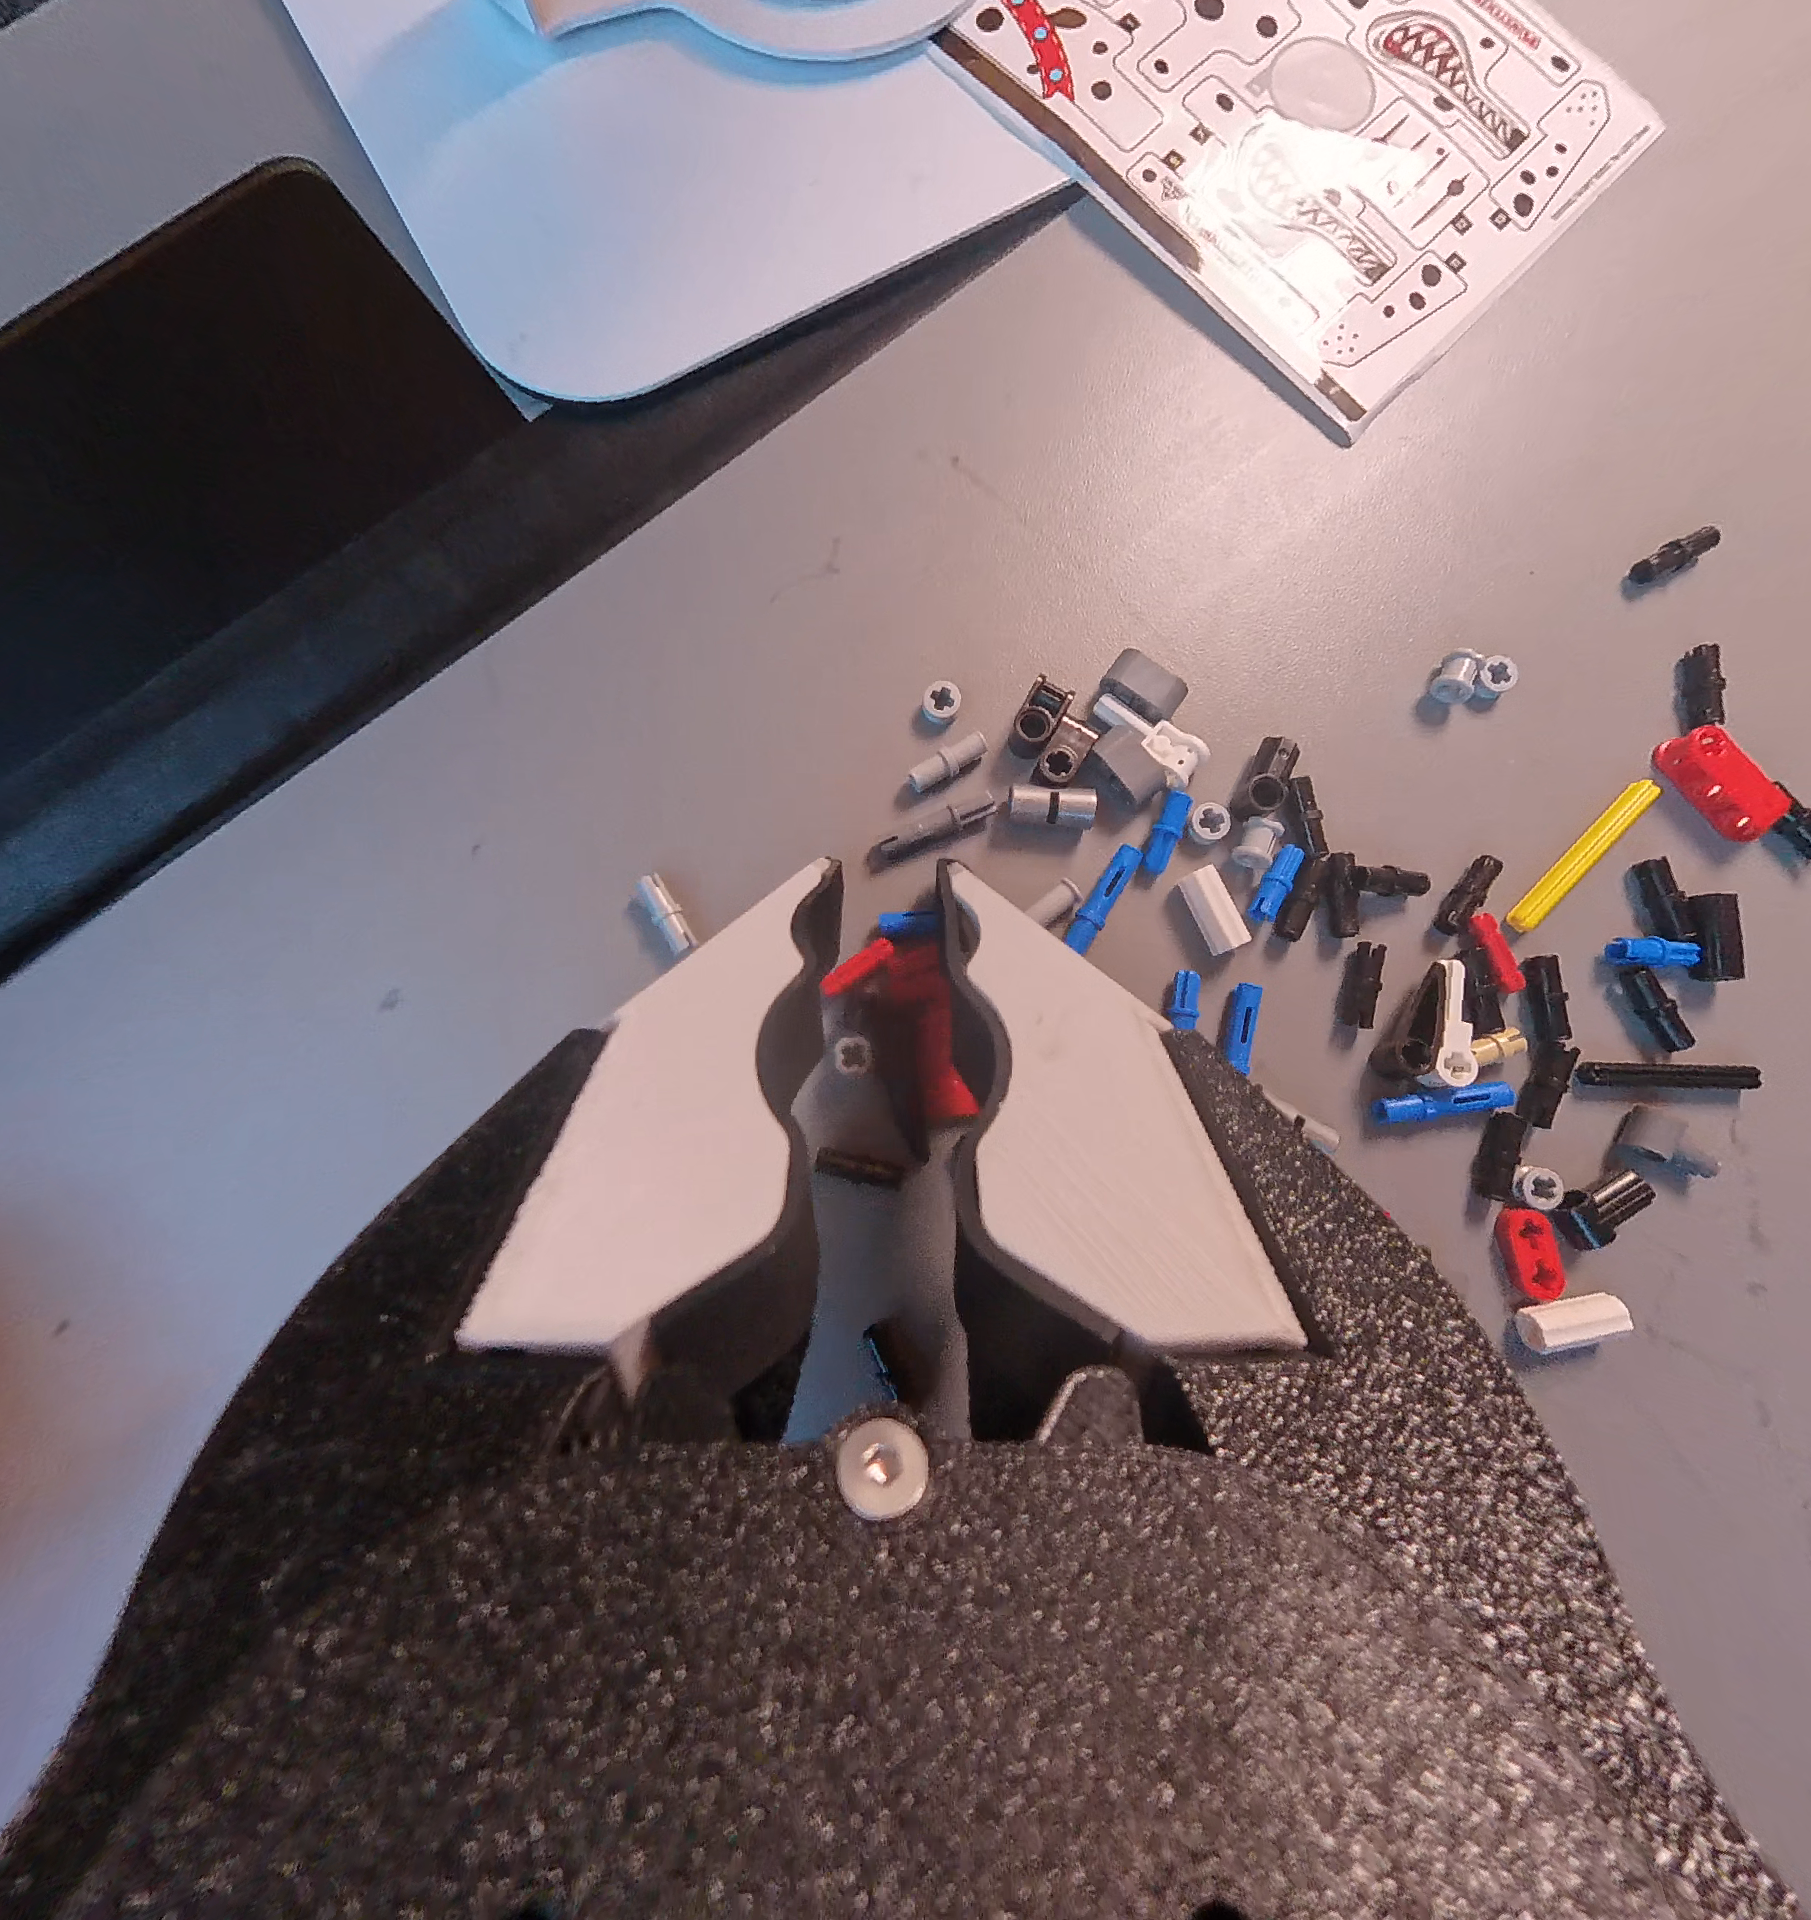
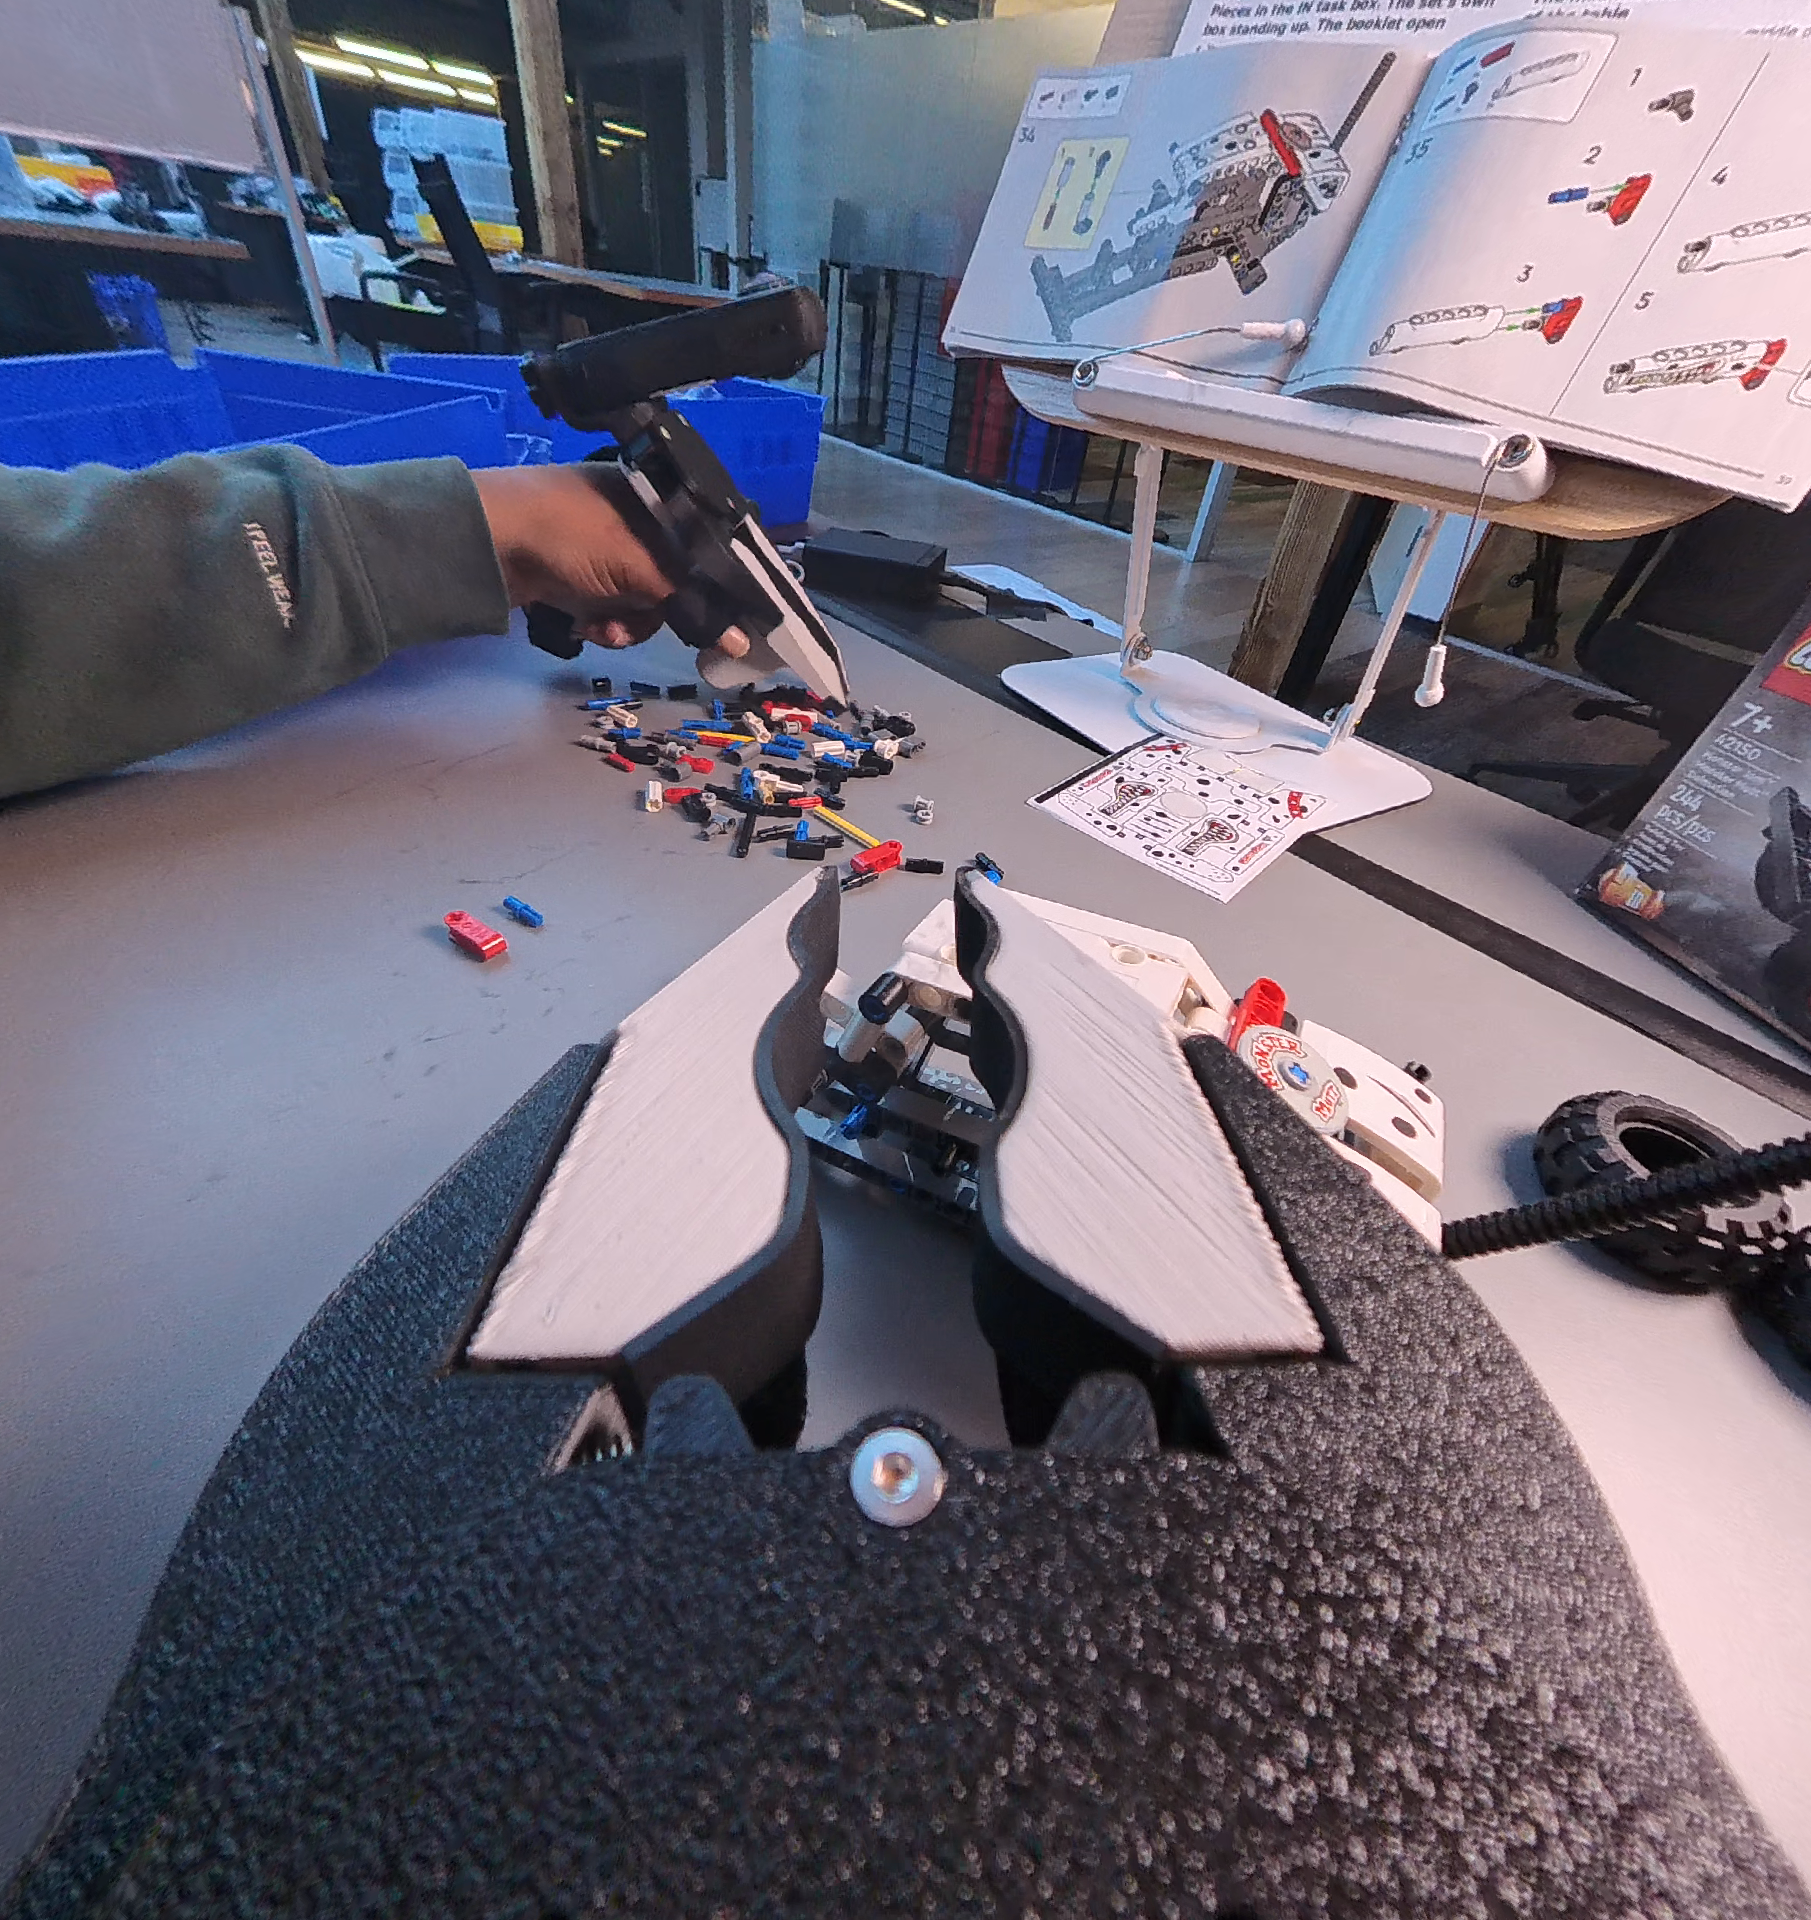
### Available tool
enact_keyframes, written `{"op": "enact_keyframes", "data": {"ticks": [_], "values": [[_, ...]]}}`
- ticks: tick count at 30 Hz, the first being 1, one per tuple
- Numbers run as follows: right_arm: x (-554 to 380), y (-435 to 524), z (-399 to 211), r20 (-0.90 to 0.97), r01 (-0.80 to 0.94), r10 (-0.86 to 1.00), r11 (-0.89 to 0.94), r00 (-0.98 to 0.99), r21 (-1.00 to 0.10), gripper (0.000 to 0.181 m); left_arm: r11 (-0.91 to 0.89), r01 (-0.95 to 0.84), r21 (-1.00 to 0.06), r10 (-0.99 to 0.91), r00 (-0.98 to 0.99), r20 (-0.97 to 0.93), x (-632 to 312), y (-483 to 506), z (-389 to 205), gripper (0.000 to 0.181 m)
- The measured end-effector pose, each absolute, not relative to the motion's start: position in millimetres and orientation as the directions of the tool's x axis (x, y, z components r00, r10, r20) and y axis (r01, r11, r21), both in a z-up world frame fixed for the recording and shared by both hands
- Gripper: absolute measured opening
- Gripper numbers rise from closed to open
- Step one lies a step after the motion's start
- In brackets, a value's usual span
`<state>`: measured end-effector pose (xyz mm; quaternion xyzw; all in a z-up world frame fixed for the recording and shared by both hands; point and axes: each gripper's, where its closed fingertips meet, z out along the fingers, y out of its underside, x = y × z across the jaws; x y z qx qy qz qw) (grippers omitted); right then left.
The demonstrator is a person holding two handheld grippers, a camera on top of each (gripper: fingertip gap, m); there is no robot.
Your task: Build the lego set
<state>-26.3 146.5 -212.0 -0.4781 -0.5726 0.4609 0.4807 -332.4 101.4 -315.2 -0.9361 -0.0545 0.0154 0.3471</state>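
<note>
The left gripper [image 1: 888, 878] hangs over the near edge of the scattered pile of Lego pins and connectors [image 1: 1400, 935], its jaws a narrow gap apart; a red piece [image 1: 922, 1023] shows between them, but whether it is gripped I cannot tell. The right gripper [image 2: 896, 883] is parted wider, straddling the half-built white and black Lego truck [image 2: 1171, 997] on the grey table [image 2: 257, 1039] without clearly clamping it. Black tyres [image 2: 1649, 1143] lie to its right; the sticker sheet [image 2: 1181, 810], booklet stand [image 2: 1296, 426] and Lego box [image 2: 1763, 821] sit beyond.

Likely workshop: blue bins [image 2: 257, 405], shelving [image 2: 80, 197]
</note>
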Motion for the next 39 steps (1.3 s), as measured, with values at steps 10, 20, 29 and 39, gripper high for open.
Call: {"op": "enact_keyframes", "data": {"ticks": [10,20,29,39], "values": [[-27,144,-213,0.114,0.102,0.989,0.123,-0.092,-0.987,0.022,-0.682,0.095,-0.725,0.104,0.994,0.033,-334,105,-293,0.016],[-28,141,-219,0.106,0.117,0.988,0.119,-0.112,-0.986,0.025,-0.708,-0.080,-0.701,-0.165,0.985,0.054,-287,108,-300,0.022],[-29,139,-229,0.108,0.181,0.986,0.130,-0.125,-0.975,0.032,-0.751,-0.225,-0.621,-0.322,0.946,0.046,-250,99,-308,0.020],[-29,135,-230,0.121,0.183,0.983,0.146,-0.142,-0.972,0.031,-0.758,-0.315,-0.570,-0.422,0.905,0.060,-227,87,-310,0.013]]}}
